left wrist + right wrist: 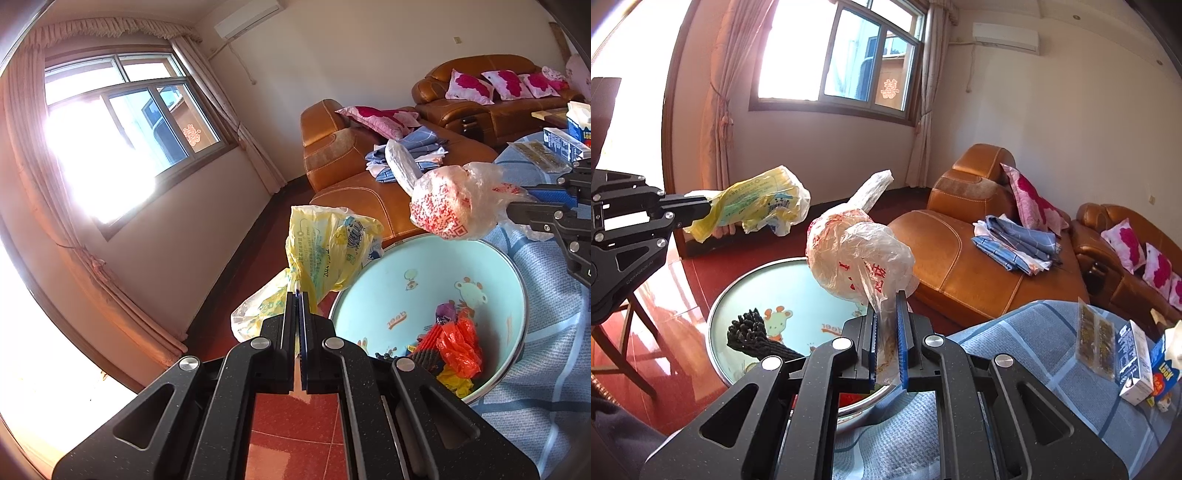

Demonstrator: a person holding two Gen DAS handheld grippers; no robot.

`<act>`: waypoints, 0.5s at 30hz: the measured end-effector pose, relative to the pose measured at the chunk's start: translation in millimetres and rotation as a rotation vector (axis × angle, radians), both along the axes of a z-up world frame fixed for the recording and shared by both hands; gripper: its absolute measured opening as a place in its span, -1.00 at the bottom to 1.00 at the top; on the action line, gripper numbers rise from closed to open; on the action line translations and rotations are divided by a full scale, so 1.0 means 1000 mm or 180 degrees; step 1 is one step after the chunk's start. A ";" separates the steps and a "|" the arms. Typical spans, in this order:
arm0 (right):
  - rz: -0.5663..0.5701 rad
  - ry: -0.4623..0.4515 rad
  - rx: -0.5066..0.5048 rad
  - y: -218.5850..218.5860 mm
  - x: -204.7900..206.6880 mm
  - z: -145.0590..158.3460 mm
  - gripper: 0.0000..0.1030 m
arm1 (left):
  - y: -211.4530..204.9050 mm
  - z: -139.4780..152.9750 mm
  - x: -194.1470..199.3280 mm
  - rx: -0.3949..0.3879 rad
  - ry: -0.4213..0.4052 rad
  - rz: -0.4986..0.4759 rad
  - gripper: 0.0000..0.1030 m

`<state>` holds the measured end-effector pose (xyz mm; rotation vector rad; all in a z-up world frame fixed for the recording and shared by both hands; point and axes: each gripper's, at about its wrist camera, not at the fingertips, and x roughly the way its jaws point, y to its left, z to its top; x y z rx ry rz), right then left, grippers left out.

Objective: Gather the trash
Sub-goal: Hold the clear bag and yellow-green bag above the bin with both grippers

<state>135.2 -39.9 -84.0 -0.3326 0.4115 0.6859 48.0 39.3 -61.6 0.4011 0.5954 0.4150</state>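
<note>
Left gripper [298,295] pinches crumpled yellow bag [325,254] beside the basin [517,280]; right gripper [888,295] clamps knotted, red-printed clear bag [857,254] above it.

Legible markings:

1. Window pane [889,88]: red double-happiness character 囍, at 12 o'clock in the right wrist view.
2. Left claw arm [631,275]: "GenRobot.AI" (faint).
3. Clear bag [448,210]: red QR code.
4. Yellow bag [325,254]: print too small to read.
</note>
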 end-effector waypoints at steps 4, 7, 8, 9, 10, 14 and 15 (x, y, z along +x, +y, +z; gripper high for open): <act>0.0017 -0.0023 -0.0029 0.002 -0.002 -0.001 -0.81 | 0.000 -0.001 0.000 -0.0004 0.0014 -0.0001 -0.98; 0.0014 -0.0014 -0.0015 0.001 -0.001 0.000 -0.81 | -0.001 -0.001 -0.001 0.0000 0.0019 -0.0007 -0.98; 0.0016 -0.0011 -0.0015 0.001 0.000 0.000 -0.81 | -0.001 -0.002 -0.001 0.0003 0.0020 -0.0010 -0.98; 0.0020 -0.0009 -0.0021 0.001 0.000 0.000 -0.81 | -0.001 -0.002 -0.001 -0.0002 0.0025 -0.0014 -0.98; 0.0024 -0.0007 -0.0029 0.001 0.000 0.000 -0.81 | -0.001 -0.002 0.000 -0.0007 0.0030 -0.0019 -0.98; 0.0029 -0.0007 -0.0034 0.001 -0.002 0.000 -0.81 | 0.001 -0.001 0.000 -0.0016 0.0032 -0.0037 -0.98; 0.0027 -0.0006 -0.0035 0.001 -0.002 0.000 -0.81 | 0.001 -0.001 0.000 -0.0019 0.0031 -0.0040 -0.98</act>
